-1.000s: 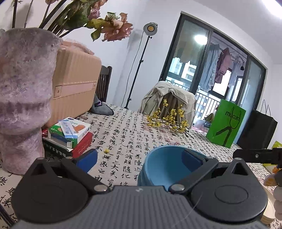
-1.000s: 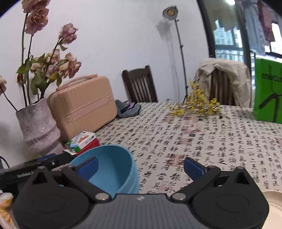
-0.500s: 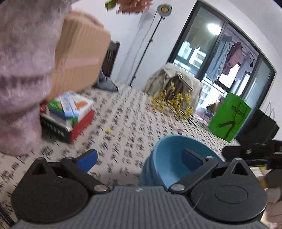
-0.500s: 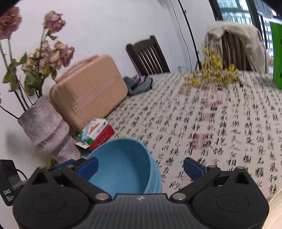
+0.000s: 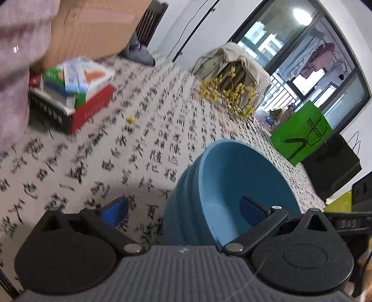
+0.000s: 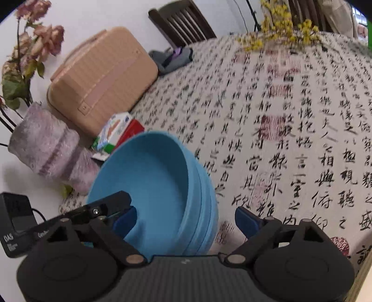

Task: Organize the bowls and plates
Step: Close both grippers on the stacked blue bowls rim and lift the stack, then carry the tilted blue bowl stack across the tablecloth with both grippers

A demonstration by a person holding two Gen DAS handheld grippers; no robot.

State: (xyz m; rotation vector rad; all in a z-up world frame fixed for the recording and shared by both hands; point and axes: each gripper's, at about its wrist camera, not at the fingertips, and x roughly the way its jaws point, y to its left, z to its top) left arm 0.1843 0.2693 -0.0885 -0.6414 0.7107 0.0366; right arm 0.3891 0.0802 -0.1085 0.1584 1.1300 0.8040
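Observation:
A stack of blue bowls [image 5: 220, 181] [image 6: 151, 176] stands on the table's calligraphy-print cloth [image 5: 139, 151]. My left gripper [image 5: 183, 210] straddles the stack's wall, one blue pad inside the top bowl and the other outside, well clear of the wall; it is open. From the other side my right gripper [image 6: 184, 220] straddles the wall the same way. Its jaws are closing with the wall between them, and the outer pad still stands off the bowls. The left gripper's inner finger [image 6: 104, 206] shows in the right wrist view, just above the right gripper's inner pad.
A fuzzy mauve vase [image 6: 46, 151] with dried roses, a tan suitcase [image 6: 102, 76] and stacked boxes [image 5: 76, 93] stand close behind the bowls. Yellow flower sprigs [image 5: 232, 97] lie at the far edge. A green bag [image 5: 302, 137] and a dark chair [image 6: 181, 21] are beyond the table.
Both grippers have tipped downward and come lower over the bowls, which fill more of each view. The right gripper's fingers have drawn slightly together.

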